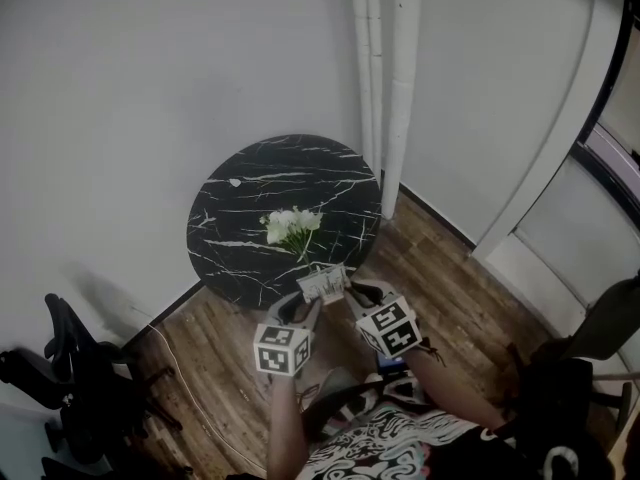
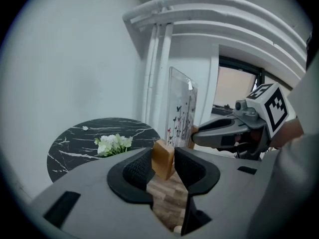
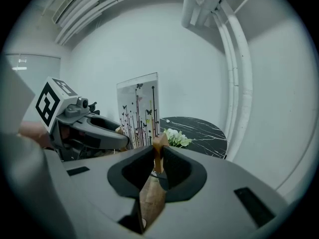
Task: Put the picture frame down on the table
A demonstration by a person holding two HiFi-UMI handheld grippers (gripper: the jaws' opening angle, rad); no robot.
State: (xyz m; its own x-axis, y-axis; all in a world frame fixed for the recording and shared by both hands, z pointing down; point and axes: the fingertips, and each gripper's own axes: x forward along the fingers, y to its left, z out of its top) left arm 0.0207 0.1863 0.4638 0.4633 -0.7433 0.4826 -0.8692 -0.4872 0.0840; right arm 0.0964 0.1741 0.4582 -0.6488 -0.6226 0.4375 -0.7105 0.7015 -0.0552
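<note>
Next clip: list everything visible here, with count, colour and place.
picture frame: one, clear panel with black print, wooden feet, held upright by the table's near edge
table: one, round, black marble with white veins, middle of the head view
flowers: one bunch, white, lying on the table
pipes: several, white, rising behind the table
office chair: one, black, far left
floor: brown wood planks
left gripper: grey, shut on one wooden foot
right gripper: grey, shut on the other foot

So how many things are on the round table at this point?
2: white flowers near the middle, a small white scrap by the far left rim. The picture frame is not on it yet.
</note>
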